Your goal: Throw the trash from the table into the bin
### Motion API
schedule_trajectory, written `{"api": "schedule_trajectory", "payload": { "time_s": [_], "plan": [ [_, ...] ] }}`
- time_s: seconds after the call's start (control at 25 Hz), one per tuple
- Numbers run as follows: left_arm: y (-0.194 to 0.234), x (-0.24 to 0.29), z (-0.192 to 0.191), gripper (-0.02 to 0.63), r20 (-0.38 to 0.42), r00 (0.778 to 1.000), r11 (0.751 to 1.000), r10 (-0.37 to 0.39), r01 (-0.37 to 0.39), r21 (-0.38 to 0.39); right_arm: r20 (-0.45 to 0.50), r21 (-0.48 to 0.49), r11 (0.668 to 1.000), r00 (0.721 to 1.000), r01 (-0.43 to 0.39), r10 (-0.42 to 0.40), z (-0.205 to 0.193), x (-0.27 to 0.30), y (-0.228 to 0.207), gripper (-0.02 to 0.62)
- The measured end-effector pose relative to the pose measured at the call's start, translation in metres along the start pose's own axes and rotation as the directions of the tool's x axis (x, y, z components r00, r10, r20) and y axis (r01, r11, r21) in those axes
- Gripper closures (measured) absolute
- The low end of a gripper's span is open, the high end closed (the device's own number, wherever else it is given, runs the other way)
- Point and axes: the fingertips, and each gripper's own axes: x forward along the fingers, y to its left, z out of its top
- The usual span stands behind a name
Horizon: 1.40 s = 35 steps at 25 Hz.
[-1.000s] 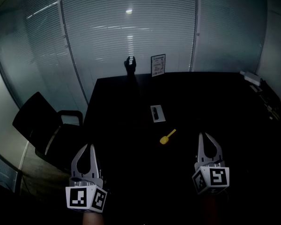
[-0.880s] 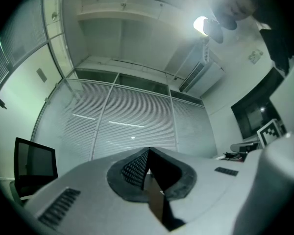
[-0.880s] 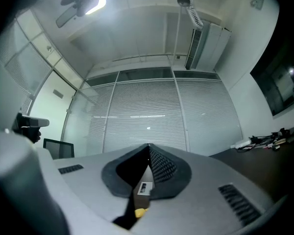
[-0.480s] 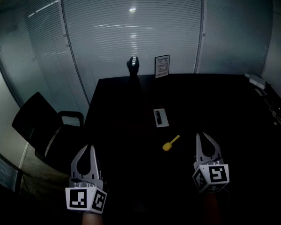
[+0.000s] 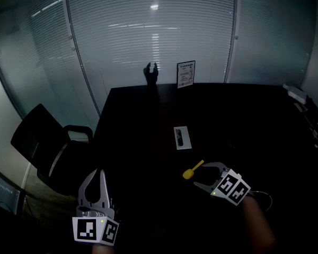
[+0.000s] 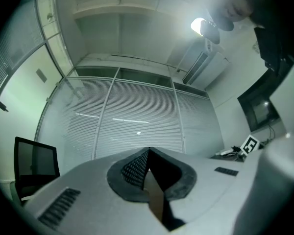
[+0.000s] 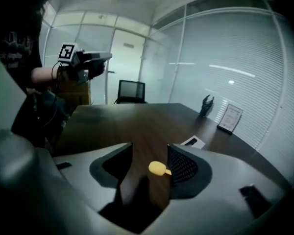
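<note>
Your left gripper point(image 6: 148, 152) has its jaws pressed together at the tips, with nothing between them, and it points slightly upward. Beyond them you face a wall of closed blinds point(image 6: 137, 124). A black chair point(image 6: 35, 164) stands at the left, a bright ceiling lamp point(image 6: 202, 26) glares at the upper right, and a dark screen point(image 6: 260, 112) hangs on the right wall.

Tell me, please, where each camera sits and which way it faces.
Head view: person's head, looking down at the dark rectangular table; left tool and right tool show.
Left gripper view: left tool, facing the slatted glass wall; shut jaws show.
Right gripper view: right tool, looking along the table; opening jaws frame a small yellow plastic scoop.
Head and right gripper views share the scoop.
</note>
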Motion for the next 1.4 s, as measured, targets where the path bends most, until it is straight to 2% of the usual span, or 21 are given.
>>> {"api": "schedule_trajectory", "payload": {
  "time_s": [0.04, 0.12, 0.24, 0.36, 0.52, 0.6, 0.8, 0.88, 0.96, 1.04, 1.16, 1.24, 1.32, 1.4],
  "plan": [
    [0.002, 0.002, -0.002, 0.607, -0.005, 1.0, 1.0, 0.008, -0.008, 0.002, -0.075, -0.057, 0.997, 0.996, -0.053, 0.049, -0.012, 0.012, 0.001, 0.377],
    [0.004, 0.007, -0.009, 0.607, -0.018, 1.0, 1.0, 0.022, -0.022, 0.007, -0.224, -0.166, 0.975, 0.968, -0.149, 0.11, -0.039, 0.034, -0.002, 0.374],
    [0.005, 0.014, -0.019, 0.607, -0.04, 0.998, 0.999, 0.037, -0.037, 0.018, -0.389, -0.297, 0.912, 0.908, -0.282, 0.154, -0.071, 0.061, -0.007, 0.374],
    [0.004, 0.023, -0.03, 0.607, -0.062, 0.997, 0.998, 0.049, -0.047, 0.033, -0.493, -0.359, 0.849, 0.852, -0.387, 0.18, -0.088, 0.083, -0.015, 0.374],
    [0.006, 0.034, -0.042, 0.607, -0.08, 0.994, 0.997, 0.074, -0.071, 0.044, -0.542, -0.37, 0.802, 0.81, -0.469, 0.224, -0.095, 0.11, -0.023, 0.374],
    [0.009, 0.038, -0.045, 0.607, -0.085, 0.992, 0.995, 0.088, -0.084, 0.047, -0.578, -0.345, 0.78, 0.773, -0.522, 0.261, -0.103, 0.118, -0.023, 0.374],
    [0.014, 0.039, -0.051, 0.607, -0.092, 0.989, 0.992, 0.117, -0.113, 0.05, -0.589, -0.217, 0.766, 0.707, -0.606, 0.392, -0.109, 0.123, -0.018, 0.383],
    [0.014, 0.038, -0.052, 0.607, -0.095, 0.988, 0.992, 0.123, -0.119, 0.05, -0.591, -0.195, 0.762, 0.694, -0.618, 0.411, -0.112, 0.121, -0.014, 0.397],
    [0.013, 0.037, -0.052, 0.607, -0.097, 0.988, 0.992, 0.123, -0.118, 0.049, -0.578, -0.175, 0.786, 0.708, -0.593, 0.406, -0.111, 0.119, -0.014, 0.405],
    [0.011, 0.038, -0.052, 0.607, -0.098, 0.988, 0.992, 0.117, -0.112, 0.05, -0.551, -0.164, 0.819, 0.74, -0.55, 0.387, -0.106, 0.118, -0.018, 0.408],
    [0.007, 0.04, -0.051, 0.607, -0.098, 0.989, 0.993, 0.107, -0.102, 0.053, -0.524, -0.15, 0.838, 0.76, -0.525, 0.383, -0.104, 0.114, -0.018, 0.408],
    [0.005, 0.04, -0.051, 0.607, -0.098, 0.99, 0.994, 0.101, -0.096, 0.053, -0.497, -0.152, 0.853, 0.784, -0.499, 0.371, -0.099, 0.11, -0.021, 0.408],
    [0.004, 0.042, -0.051, 0.607, -0.097, 0.991, 0.995, 0.093, -0.089, 0.05, -0.4, -0.095, 0.89, 0.836, -0.446, 0.376, -0.086, 0.106, -0.026, 0.408],
    [0.003, 0.044, -0.05, 0.607, -0.092, 0.992, 0.996, 0.086, -0.083, 0.045, -0.247, -0.011, 0.944, 0.915, -0.331, 0.318, -0.062, 0.097, -0.039, 0.408]
  ]
}}
